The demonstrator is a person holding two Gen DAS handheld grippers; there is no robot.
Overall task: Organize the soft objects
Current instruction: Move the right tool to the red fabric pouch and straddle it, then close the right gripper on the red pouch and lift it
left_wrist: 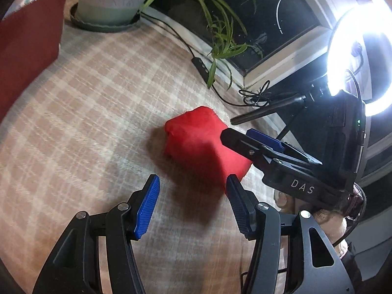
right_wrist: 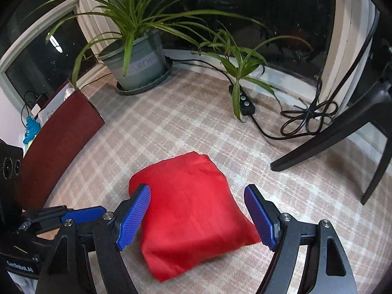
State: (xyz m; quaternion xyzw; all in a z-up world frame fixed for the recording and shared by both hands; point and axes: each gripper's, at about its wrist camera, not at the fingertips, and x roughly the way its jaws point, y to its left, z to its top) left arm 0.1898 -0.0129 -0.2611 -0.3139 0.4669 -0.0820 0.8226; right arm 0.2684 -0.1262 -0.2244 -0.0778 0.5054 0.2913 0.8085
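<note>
A red soft cushion (left_wrist: 196, 144) lies on the plaid tablecloth (left_wrist: 98, 112); it also shows in the right wrist view (right_wrist: 191, 210). My left gripper (left_wrist: 192, 196) is open, just short of the cushion's near edge, holding nothing. My right gripper (right_wrist: 197, 210) is open with its blue pads on either side of the cushion, above it, not closed on it. The right gripper also shows in the left wrist view (left_wrist: 252, 142) over the cushion's right side. The left gripper's fingers (right_wrist: 80, 214) show at the lower left of the right wrist view.
A dark red box (left_wrist: 29, 39) stands at the left, also in the right wrist view (right_wrist: 61, 144). A potted spider plant (right_wrist: 137, 63) stands at the back by the window. A black cable with switch (right_wrist: 245, 103) and a ring-light tripod (right_wrist: 343, 132) stand at right.
</note>
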